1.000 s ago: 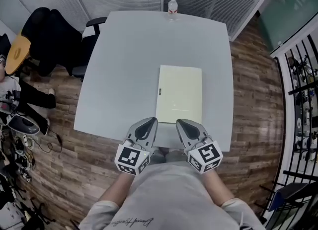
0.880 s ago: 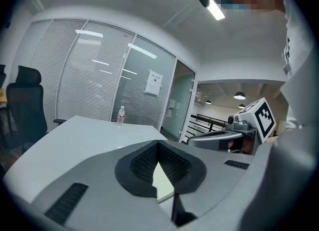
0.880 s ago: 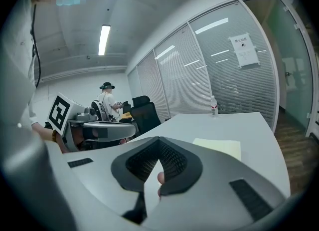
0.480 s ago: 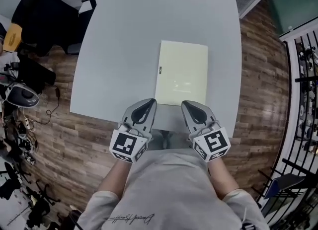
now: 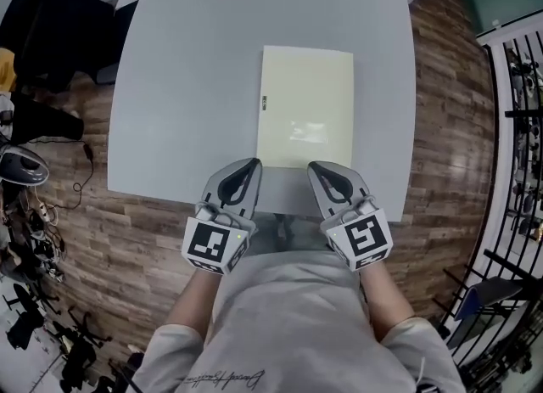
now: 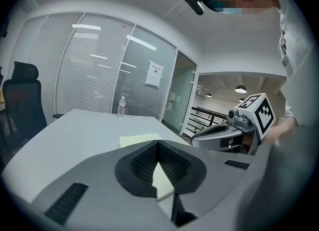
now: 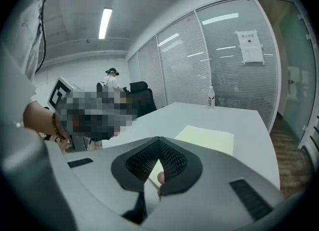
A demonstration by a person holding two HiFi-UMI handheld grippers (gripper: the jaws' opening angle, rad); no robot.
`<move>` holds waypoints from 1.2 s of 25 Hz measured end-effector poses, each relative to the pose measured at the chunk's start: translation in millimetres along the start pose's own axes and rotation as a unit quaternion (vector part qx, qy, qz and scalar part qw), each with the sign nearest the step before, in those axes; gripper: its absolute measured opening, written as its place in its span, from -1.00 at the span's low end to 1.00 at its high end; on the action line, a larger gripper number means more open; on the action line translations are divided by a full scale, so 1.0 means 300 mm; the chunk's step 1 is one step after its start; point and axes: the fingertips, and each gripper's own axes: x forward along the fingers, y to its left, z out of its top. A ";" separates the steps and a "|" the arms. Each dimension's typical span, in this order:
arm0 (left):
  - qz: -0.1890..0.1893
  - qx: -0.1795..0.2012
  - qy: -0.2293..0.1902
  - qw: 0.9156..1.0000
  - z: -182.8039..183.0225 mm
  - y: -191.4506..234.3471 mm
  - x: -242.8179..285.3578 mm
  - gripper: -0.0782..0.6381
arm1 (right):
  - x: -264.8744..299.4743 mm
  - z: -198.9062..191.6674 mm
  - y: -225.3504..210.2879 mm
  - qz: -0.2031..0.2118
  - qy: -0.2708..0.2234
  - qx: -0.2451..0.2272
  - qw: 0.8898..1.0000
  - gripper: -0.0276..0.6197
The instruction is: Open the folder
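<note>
A pale yellow folder (image 5: 305, 107) lies closed and flat on the grey table (image 5: 187, 86), right of the middle. My left gripper (image 5: 253, 163) and right gripper (image 5: 313, 165) hover side by side over the table's near edge, their tips at the folder's near edge. Both are shut with nothing held. In the left gripper view the folder (image 6: 142, 139) shows just past the shut left gripper (image 6: 158, 144). The right gripper view has the folder (image 7: 207, 137) ahead of the shut right gripper (image 7: 158, 139).
A water bottle (image 6: 121, 106) stands at the table's far edge, in front of glass walls with blinds. Black office chairs (image 5: 51, 18) sit at the table's far left. A black railing (image 5: 517, 128) runs along the right, over wooden floor.
Both grippers have sunk a little toward the table's near edge, still shut. The folder has not moved. The head view has tilted down, and the bottle has left it.
</note>
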 end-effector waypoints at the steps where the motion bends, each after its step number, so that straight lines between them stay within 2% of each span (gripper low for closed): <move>1: 0.001 0.000 0.004 1.000 -0.016 0.001 0.001 -0.76 | 0.005 -0.010 0.002 0.002 0.005 -0.001 1.000 -0.87; 5: 0.006 -0.006 0.015 1.000 -0.072 0.019 0.008 -0.76 | 0.042 -0.043 0.016 0.009 0.034 -0.001 0.999 -0.87; 10: 0.015 0.001 0.029 0.999 -0.137 0.048 0.004 -0.76 | 0.103 -0.113 0.054 0.035 0.069 -0.043 0.996 -0.87; 19: 0.019 -0.017 0.044 0.999 -0.250 0.095 -0.013 -0.76 | 0.194 -0.228 0.099 0.053 0.123 -0.112 0.985 -0.87; 20: 0.019 -0.018 0.047 0.999 -0.267 0.100 -0.012 -0.76 | 0.202 -0.237 0.105 0.056 0.128 -0.121 0.983 -0.77; 21: 0.019 -0.019 0.050 0.998 -0.283 0.104 -0.009 -0.76 | 0.210 -0.246 0.109 0.057 0.132 -0.132 0.981 -0.68; 23: 0.017 -0.020 0.056 0.998 -0.309 0.108 -0.004 -0.76 | 0.225 -0.264 0.117 0.055 0.142 -0.163 0.975 -0.63; 28: 0.012 -0.030 0.066 0.997 -0.351 0.115 -0.011 -0.76 | 0.258 -0.330 0.149 0.060 0.176 -0.258 0.948 -0.38; 30: 0.013 -0.034 0.070 0.997 -0.363 0.119 -0.014 -0.76 | 0.271 -0.340 0.147 0.059 0.181 -0.274 0.943 -0.37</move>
